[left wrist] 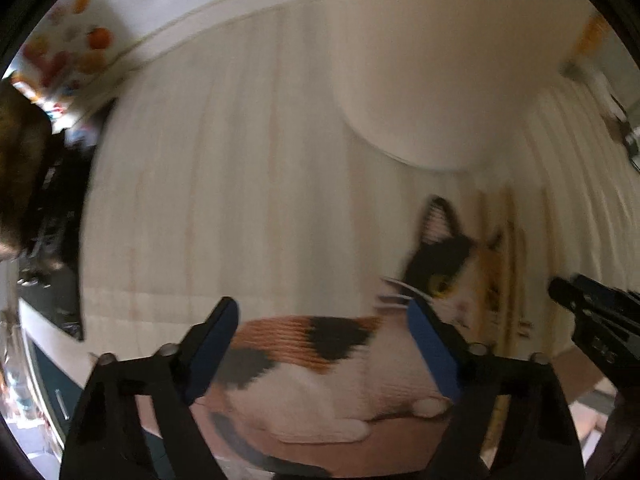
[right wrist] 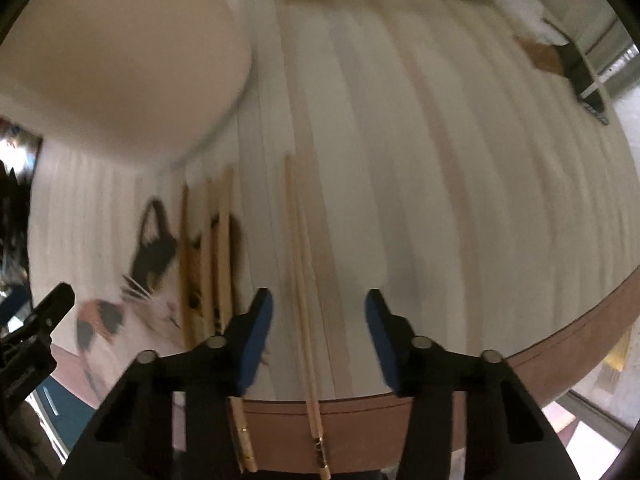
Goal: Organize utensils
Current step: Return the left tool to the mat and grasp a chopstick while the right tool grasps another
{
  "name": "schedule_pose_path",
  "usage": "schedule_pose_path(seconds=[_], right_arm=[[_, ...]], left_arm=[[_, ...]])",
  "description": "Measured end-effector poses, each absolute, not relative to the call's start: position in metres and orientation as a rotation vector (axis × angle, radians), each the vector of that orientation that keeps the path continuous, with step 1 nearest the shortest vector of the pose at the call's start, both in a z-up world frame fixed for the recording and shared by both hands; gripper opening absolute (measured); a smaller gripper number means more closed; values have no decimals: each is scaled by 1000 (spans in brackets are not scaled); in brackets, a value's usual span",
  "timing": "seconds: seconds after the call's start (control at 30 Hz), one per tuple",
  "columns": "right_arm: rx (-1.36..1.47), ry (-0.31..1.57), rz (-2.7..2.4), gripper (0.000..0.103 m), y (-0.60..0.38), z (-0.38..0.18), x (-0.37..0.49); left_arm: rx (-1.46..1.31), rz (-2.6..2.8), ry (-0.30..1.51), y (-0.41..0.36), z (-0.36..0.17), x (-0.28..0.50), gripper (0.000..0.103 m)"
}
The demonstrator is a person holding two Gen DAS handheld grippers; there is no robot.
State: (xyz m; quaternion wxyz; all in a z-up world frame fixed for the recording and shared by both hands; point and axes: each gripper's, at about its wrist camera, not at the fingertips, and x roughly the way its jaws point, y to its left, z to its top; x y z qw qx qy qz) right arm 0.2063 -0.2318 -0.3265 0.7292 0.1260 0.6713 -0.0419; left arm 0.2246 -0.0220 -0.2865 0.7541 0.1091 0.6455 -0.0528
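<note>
Both grippers are up over a placemat with a calico cat printed on it [left wrist: 320, 344], which lies on a pale striped cloth [right wrist: 440, 200]. The left gripper [left wrist: 324, 344] has its blue-padded fingers spread wide with nothing between them, just the cat picture underneath. The right gripper [right wrist: 318, 332] is open too, and a pair of wooden chopsticks [right wrist: 302, 280] runs lengthwise through the gap without touching either pad, as far as I can tell since it's all pretty blurry. The near ends of that pair stick out past the cloth's brown border [right wrist: 560, 340]. A second bunch of chopsticks [right wrist: 208, 256] lies just to the left, across the cat's face. A big cream-coloured round thing [right wrist: 112, 60], maybe a bowl or plate, sits beyond them.
</note>
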Motion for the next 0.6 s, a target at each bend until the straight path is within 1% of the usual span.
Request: schedule_pose_path(seconds=[0.03, 0.07, 0.1, 0.17, 0.27, 0.33, 0.37, 0.43, 0.47, 0.5, 0.6], right_arm=[[241, 1456, -88, 30, -229, -324, 205], [216, 1465, -88, 21, -228, -324, 205], [192, 1462, -101, 7, -229, -323, 204], [193, 1464, -125, 7, -239, -321, 201], [206, 1473, -169, 7, -260, -317, 196], [223, 1478, -179, 7, -273, -315, 192], [229, 1482, -182, 7, -279, -314, 189], [241, 1485, -183, 7, -287, -311, 186], [245, 1484, -185, 7, -290, -310, 184], [249, 1483, -184, 7, -293, -308, 184], [239, 1486, -189, 7, -295, -308, 186]], left_arm=[[223, -144, 1423, -27, -289, 224, 74], [206, -175, 1443, -35, -294, 222, 68], [199, -196, 1457, -42, -297, 221, 63], [189, -243, 1480, -57, -303, 219, 56], [206, -277, 1499, -76, -311, 217, 54], [237, -286, 1503, -86, -317, 216, 46], [253, -287, 1509, -90, -320, 215, 38], [260, -284, 1495, -95, -319, 215, 29], [254, -291, 1498, -97, -320, 214, 20], [259, -278, 1497, -96, -319, 214, 6], [222, -220, 1509, -79, -320, 220, 5]])
